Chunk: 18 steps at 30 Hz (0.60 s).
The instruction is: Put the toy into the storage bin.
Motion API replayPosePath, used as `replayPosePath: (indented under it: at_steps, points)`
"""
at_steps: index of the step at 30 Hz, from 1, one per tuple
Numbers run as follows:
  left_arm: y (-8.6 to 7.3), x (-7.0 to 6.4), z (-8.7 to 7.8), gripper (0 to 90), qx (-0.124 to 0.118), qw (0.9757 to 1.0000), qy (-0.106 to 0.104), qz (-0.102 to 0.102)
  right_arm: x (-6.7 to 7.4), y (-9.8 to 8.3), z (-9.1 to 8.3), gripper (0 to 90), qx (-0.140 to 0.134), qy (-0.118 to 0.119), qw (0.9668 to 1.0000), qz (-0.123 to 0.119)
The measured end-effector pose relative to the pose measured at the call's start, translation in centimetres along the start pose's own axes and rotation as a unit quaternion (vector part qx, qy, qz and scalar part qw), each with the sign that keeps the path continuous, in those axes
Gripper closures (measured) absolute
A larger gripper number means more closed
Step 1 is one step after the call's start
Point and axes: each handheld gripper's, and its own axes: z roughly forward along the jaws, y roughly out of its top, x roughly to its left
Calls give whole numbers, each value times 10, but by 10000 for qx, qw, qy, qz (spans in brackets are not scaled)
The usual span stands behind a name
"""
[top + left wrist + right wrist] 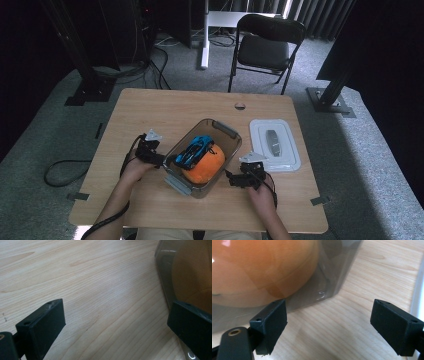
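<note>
Layout of my workspace, placed relative to the two claws.
The container sits on the table between my left claw and right claw; ball and toy car lie in it; the lid lies beyond my right claw.

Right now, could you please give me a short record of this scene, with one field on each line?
surface: wooden table
container: clear plastic box, lid off
contents: blue toy car on top of orange plush toy
lid: white lid, on the table to the right of the box
left gripper: open, at the box's left side
right gripper: open, at the box's right side
</note>
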Motion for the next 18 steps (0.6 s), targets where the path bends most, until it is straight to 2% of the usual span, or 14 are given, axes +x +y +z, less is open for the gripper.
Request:
replayPosePath:
  at_steps: [4, 6, 13, 16, 18]
  points:
    - [-2, -3, 0, 23, -25, 9999, -119, 9, -2, 1, 1, 136, -3, -16, 10000, 15]
    - [-3, -5, -1, 24, -22, 9999, -109, 26, -3, 2, 1, 137, 28, -29, 10000, 4]
    - [-7, -21, -7, 24, -3, 9995, -166, 285, -6, 5, 1, 145, 33, -56, 10000, -9]
    - [-9, -29, -8, 24, -41, 9992, -248, 301, -8, 5, 2, 145, 34, -83, 10000, 19]
    - [-10, -31, -8, 23, -45, 9992, -228, 314, -9, 6, 1, 151, 33, -130, 9999, -9]
